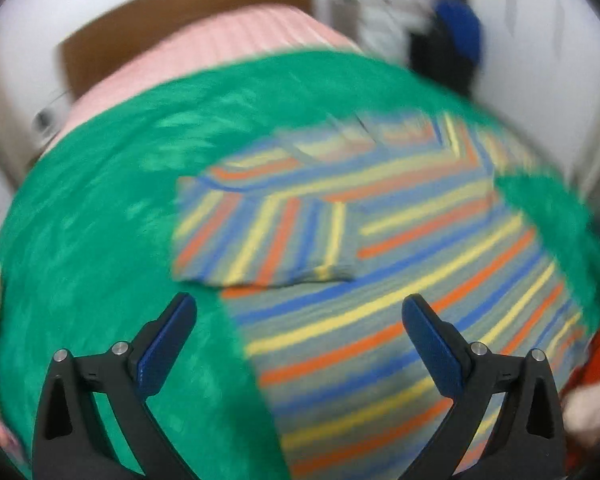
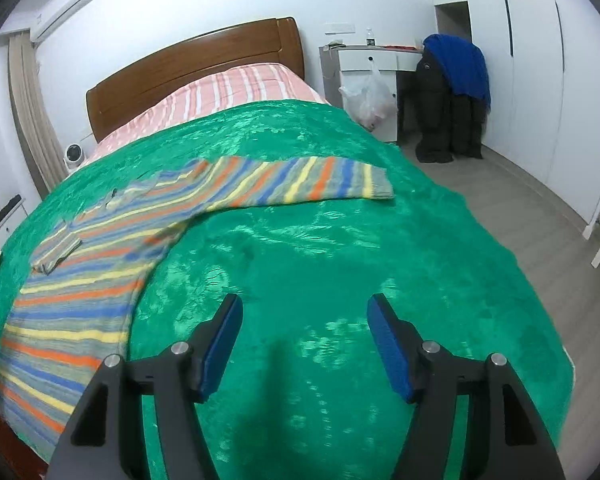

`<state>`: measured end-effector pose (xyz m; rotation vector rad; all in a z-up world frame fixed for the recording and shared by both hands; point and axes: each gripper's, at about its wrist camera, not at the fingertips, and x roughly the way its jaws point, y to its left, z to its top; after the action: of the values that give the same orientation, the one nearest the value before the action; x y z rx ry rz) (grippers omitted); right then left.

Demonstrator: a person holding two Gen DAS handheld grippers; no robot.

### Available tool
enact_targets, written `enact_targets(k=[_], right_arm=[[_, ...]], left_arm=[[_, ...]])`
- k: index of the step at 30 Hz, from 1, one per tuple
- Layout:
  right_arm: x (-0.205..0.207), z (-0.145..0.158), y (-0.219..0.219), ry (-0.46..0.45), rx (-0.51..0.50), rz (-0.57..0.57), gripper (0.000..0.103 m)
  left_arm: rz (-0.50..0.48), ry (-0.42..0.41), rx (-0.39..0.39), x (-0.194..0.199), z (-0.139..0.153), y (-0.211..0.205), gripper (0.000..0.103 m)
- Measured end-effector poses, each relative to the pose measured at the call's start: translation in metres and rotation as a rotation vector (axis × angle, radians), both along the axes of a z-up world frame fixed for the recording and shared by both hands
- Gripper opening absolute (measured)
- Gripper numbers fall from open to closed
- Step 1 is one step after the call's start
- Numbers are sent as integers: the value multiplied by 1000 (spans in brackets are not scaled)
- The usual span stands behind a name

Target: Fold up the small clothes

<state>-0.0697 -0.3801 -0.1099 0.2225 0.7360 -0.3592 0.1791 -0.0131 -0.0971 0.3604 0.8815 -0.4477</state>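
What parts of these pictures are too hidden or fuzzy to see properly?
- Left wrist view: motion blur smears the striped knitted sweater; its collar detail is unreadable.
- Right wrist view: the sweater's lower hem runs behind the black arm of the right hand-held gripper and off the bottom-left edge.
- Right wrist view: the small bottle on the white desk is too small to identify.
- Left wrist view: red and white things at the right edge are cut off and blurred.

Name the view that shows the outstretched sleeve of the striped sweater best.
Right wrist view: the sleeve lies sharp and whole on the green blanket. The left wrist view is blurred and shows only its near part.
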Motion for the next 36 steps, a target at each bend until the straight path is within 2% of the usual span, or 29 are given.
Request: enact_targets(k=[2,4,5,6,7,8,9,11,13,15,16,18,20,23,27,33,35,36], right_arm=[[-5,-1,4,-21,9,-4,65],[-8,-5,5,-28,22,-3,66],[-9,-7,6,-22,21,0,66],[-10,-9,7,-16,20,3,66],[-12,-10,8,-16,21,5,66],[-12,-9,8,-21,23,6,66],[-12,-8,9,-27,24,5,66],[-13,-9,8,-28,21,1,67],[-12,-10,8,-26,23,3,67],[-11,-11,7,-26,28,2,67],[-11,-12,7,-25,32,0,67],[-10,-14,6,-20,43,-2,67],[-7,-18,4,-4,53,-5,67],[-5,-20,5,12,49,-9,68],[-4,-22,6,24,41,-9,69],[-2,-25,7,41,31,-10,70],[-2,-25,7,44,31,-10,70],[-1,-26,7,45,31,-11,70]], left_arm=[[-52,11,130,16,-28,-30,101],[-69,55,185,36,-54,-48,97],[-60,76,190,44,-63,-49,84],[-45,111,170,51,-72,-48,61],[-28,152,109,58,-74,-43,46],[23,169,40,65,-70,-34,8],[70,163,24,68,-64,-27,9],[152,128,-102,74,-38,6,9],[291,81,-217,80,-10,60,9],[500,59,-338,91,6,133,8],[614,53,-366,97,7,166,8],[843,64,-348,105,-2,228,8],[947,113,-351,110,-20,270,7],[971,139,-345,108,-38,287,7],[956,141,-321,104,-53,286,7],[1029,166,-387,93,-73,305,8],[1063,160,-381,87,-72,314,14],[1090,152,-349,82,-69,321,14]])
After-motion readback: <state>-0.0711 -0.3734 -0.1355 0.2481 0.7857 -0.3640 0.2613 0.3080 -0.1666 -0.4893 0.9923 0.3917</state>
